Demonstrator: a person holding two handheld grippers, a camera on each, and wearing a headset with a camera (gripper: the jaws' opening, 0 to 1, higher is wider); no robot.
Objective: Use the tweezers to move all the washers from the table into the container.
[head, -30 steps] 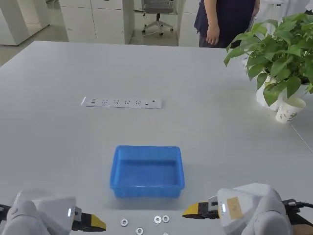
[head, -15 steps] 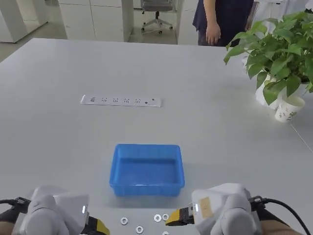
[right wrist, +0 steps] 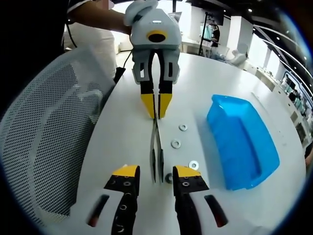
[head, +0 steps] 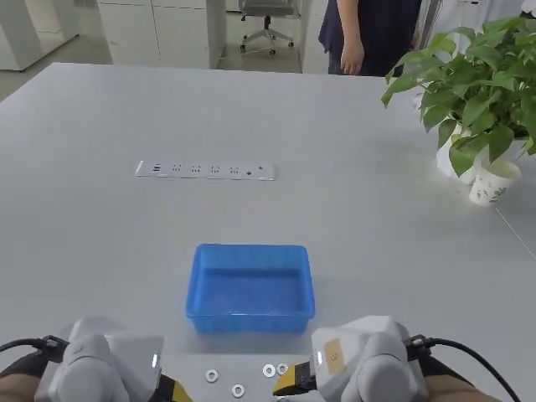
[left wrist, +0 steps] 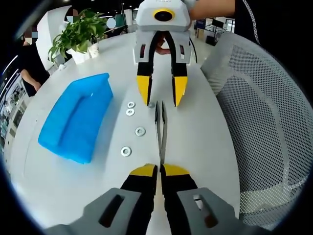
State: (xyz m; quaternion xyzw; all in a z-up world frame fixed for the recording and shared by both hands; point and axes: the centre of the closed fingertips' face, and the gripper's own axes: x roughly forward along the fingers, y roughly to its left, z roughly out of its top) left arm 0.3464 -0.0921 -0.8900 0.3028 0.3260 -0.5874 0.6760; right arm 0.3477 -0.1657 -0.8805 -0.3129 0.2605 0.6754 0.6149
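Head view looks down on a grey table (head: 100, 243) with one blue container (head: 249, 289) set open side up near its front edge. Four washers (head: 238, 390) lie flat on the bare surface just in front of the container: two touching or nearly so, the other two a little to their left and each apart. The left gripper (head: 173, 390) and the right gripper (head: 289, 385) sit low at the bottom edge, one on each side of that group, facing each other. From the left gripper view, a single pair of tweezers (left wrist: 160, 128) runs straight out from between its own two yellow-tipped jaws, which are pressed together on the near end of the tool. The far end reaches the right gripper, whose two jaws stand apart on either side of it without touching it. That view gives four washers in a loose line between the tweezers and the container, and a fifth small one right beside the far end of the tweezers, near one yellow jaw tip. In the right gripper view, one washer lies just beside the tweezers between its own spread jaws, and three more lie toward the container. No washer can be seen inside the container. Farther back on the table lie one white power strip (head: 205, 171) and, at the right edge, one leafy plant (head: 477, 92) with a white cup (head: 490, 184) at its base. One person (head: 368, 33) stands beyond the far edge. A mesh chair back (left wrist: 259, 112) curves beside the table.
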